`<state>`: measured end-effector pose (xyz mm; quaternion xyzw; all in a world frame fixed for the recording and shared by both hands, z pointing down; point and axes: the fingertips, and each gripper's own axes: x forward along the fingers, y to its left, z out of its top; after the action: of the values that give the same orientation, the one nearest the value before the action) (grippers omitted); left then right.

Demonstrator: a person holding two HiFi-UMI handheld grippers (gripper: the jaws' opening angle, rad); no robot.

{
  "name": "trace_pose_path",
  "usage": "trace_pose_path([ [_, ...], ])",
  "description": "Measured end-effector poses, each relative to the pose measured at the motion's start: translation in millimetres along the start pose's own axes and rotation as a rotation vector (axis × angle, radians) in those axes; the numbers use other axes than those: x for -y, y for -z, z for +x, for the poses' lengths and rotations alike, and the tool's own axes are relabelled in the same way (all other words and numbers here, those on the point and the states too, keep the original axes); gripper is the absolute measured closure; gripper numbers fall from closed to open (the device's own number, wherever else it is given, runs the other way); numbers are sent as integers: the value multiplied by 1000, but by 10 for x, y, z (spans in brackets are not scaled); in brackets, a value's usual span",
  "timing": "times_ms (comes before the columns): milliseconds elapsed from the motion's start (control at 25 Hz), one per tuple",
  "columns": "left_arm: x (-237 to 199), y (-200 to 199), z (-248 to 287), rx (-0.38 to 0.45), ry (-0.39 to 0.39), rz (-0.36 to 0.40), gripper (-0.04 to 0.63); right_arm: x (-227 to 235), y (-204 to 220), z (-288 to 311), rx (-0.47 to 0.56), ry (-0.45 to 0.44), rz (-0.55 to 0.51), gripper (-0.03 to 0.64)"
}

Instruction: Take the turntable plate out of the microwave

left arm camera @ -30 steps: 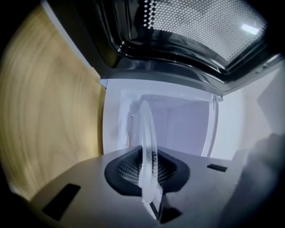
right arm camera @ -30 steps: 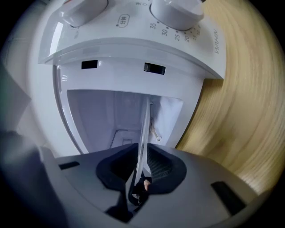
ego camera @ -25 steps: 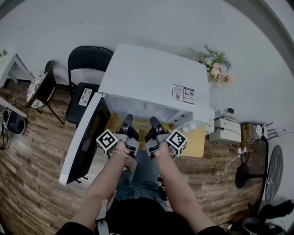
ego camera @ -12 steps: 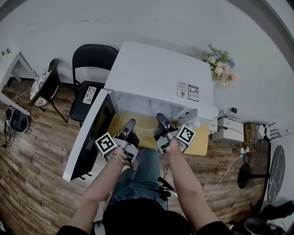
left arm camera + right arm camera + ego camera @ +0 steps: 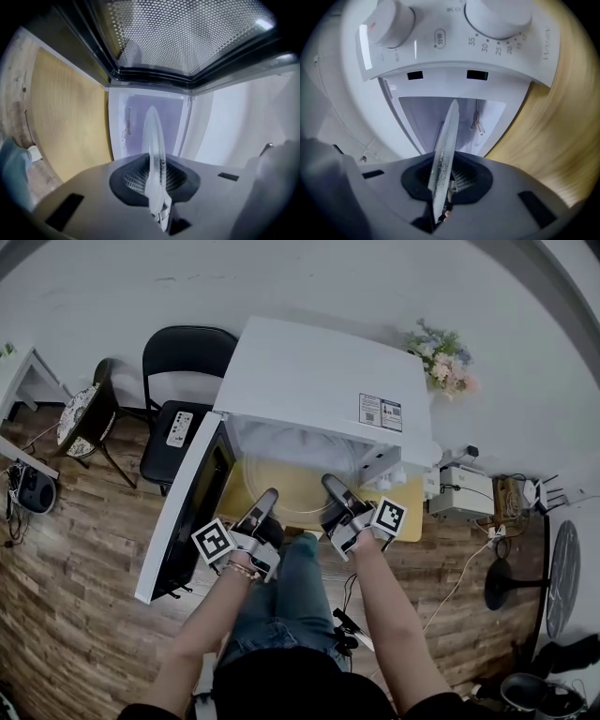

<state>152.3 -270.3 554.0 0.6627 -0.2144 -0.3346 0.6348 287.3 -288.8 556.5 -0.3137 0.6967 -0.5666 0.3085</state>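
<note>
The clear glass turntable plate (image 5: pixel 295 482) hangs level in front of the white microwave's (image 5: pixel 319 381) open mouth, over the yellow table (image 5: pixel 411 523). My left gripper (image 5: pixel 265 502) grips its left rim and my right gripper (image 5: pixel 334 489) its right rim. In the left gripper view the plate (image 5: pixel 153 136) stands edge-on, and the left gripper (image 5: pixel 157 185) is shut on it. In the right gripper view the plate (image 5: pixel 446 136) is also edge-on between the pads of the right gripper (image 5: pixel 443 185), whose jaws are closing on it.
The microwave door (image 5: pixel 183 512) stands open at the left, its mesh window (image 5: pixel 187 33) above the left gripper. The control knobs (image 5: pixel 497 14) are over the right gripper. A black chair (image 5: pixel 183 362) holds a remote (image 5: pixel 177 428). Flowers (image 5: pixel 441 357) and a white box (image 5: pixel 459 493) are at the right.
Both grippers have drawn back from the microwave's mouth toward the person, and the glass plate has come out with them into view over the table.
</note>
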Motion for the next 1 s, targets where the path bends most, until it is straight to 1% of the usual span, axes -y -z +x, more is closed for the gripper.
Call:
trace_pose_path([
  [240, 13, 118, -124, -36, -2, -25, 554, -81, 114, -177, 21, 13, 10, 568],
  [360, 52, 180, -150, -55, 12, -21, 552, -142, 145, -262, 28, 7, 25, 571],
  [480, 70, 272, -166, -70, 6, -17, 552, -173, 154, -373, 47, 9, 55, 571],
  [640, 82, 370, -204, -68, -12, -3, 552, -177, 176, -506, 74, 22, 97, 571],
  [800, 142, 471, -271, -47, -19, 18, 552, -234, 248, -655, 109, 9, 131, 571],
  [1000, 290, 621, -395, -46, -4, 51, 552, -394, 391, -842, 118, -1, 132, 571],
])
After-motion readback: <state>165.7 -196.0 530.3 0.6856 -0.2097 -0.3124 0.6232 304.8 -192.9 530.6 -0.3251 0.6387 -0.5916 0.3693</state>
